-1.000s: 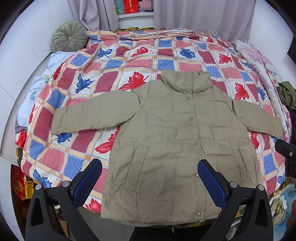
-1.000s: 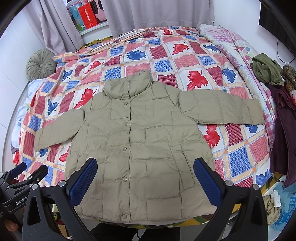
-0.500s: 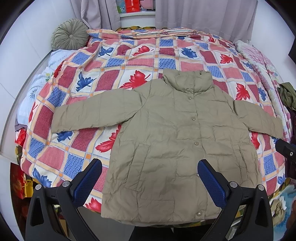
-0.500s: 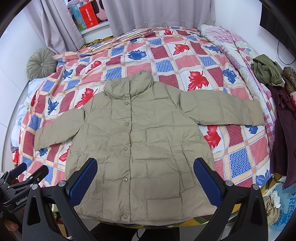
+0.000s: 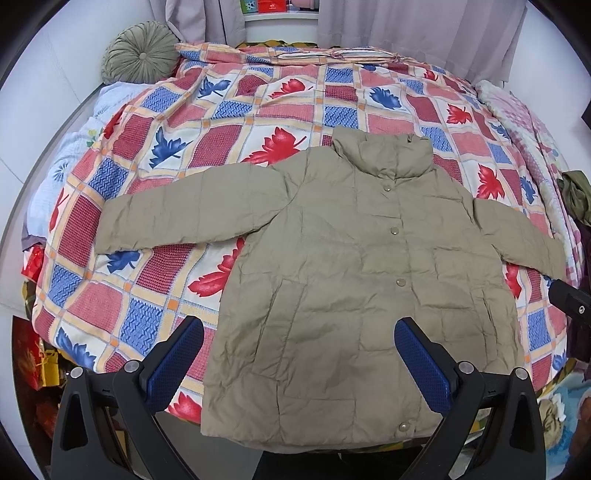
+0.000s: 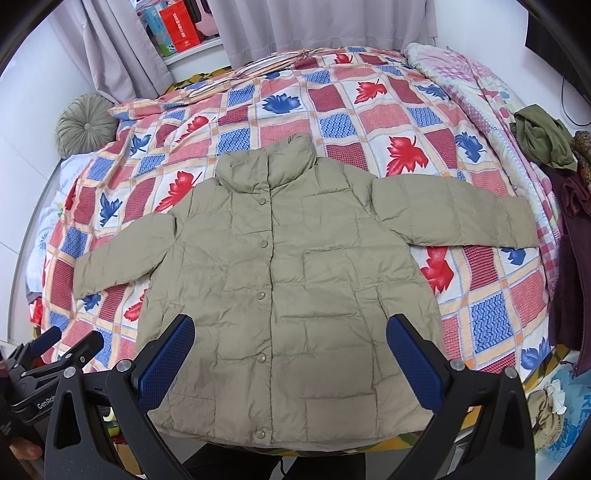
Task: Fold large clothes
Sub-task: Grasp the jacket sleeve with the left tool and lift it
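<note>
An olive-beige puffer jacket (image 5: 354,280) lies flat, face up and buttoned, on the bed, sleeves spread to both sides, hem at the near edge. It also shows in the right wrist view (image 6: 280,288). My left gripper (image 5: 299,360) is open and empty, held above the jacket's lower part. My right gripper (image 6: 290,356) is open and empty, also above the lower part near the hem. The left gripper's body (image 6: 44,362) shows at the lower left of the right wrist view.
The bed wears a leaf-patterned patchwork cover (image 5: 221,122). A round green cushion (image 5: 138,51) sits at the far left corner. A pink quilt (image 6: 476,85) and dark clothes (image 6: 543,136) lie along the right side. Curtains (image 6: 314,26) hang behind.
Both grippers have drifted very slightly; the jacket has not moved and both stay open.
</note>
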A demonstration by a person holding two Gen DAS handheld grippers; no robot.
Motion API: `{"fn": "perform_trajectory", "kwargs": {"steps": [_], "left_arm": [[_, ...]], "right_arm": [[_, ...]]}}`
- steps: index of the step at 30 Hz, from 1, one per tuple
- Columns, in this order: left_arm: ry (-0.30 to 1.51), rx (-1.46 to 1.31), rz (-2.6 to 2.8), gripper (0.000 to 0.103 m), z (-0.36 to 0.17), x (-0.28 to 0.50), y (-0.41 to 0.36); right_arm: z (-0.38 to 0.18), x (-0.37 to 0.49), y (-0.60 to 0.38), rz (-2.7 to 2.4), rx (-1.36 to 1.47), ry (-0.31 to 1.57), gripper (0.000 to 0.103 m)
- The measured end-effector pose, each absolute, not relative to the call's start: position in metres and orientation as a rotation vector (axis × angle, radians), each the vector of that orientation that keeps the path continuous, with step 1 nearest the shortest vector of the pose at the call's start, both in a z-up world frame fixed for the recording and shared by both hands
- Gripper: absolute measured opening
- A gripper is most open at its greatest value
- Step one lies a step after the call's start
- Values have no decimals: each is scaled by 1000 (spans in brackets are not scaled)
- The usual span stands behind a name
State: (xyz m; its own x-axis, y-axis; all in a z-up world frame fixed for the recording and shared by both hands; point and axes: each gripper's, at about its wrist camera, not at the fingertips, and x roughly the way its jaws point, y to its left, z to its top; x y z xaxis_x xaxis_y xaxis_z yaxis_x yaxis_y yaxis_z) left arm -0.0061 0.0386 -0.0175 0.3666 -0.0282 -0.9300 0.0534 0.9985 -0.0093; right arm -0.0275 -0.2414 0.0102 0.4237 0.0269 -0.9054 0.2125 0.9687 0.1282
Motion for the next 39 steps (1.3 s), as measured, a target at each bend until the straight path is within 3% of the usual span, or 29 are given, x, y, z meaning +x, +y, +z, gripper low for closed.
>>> {"fn": "perform_trajectory", "kwargs": {"steps": [10, 18, 30, 39], "left_arm": [[1263, -60, 4, 103, -73, 22, 99], [1288, -203, 36, 103, -138, 58, 158], [1170, -622, 6, 103, -238, 152, 254], [1063, -750, 160, 103, -258, 205, 328]], "right_arm": [[-45, 4, -196, 31, 254, 1177, 103], [-110, 29, -146, 122, 188, 1326, 103], [-187, 69, -107, 151, 201, 1366, 103], [-199, 118, -85, 182, 270, 1292, 103]]}}
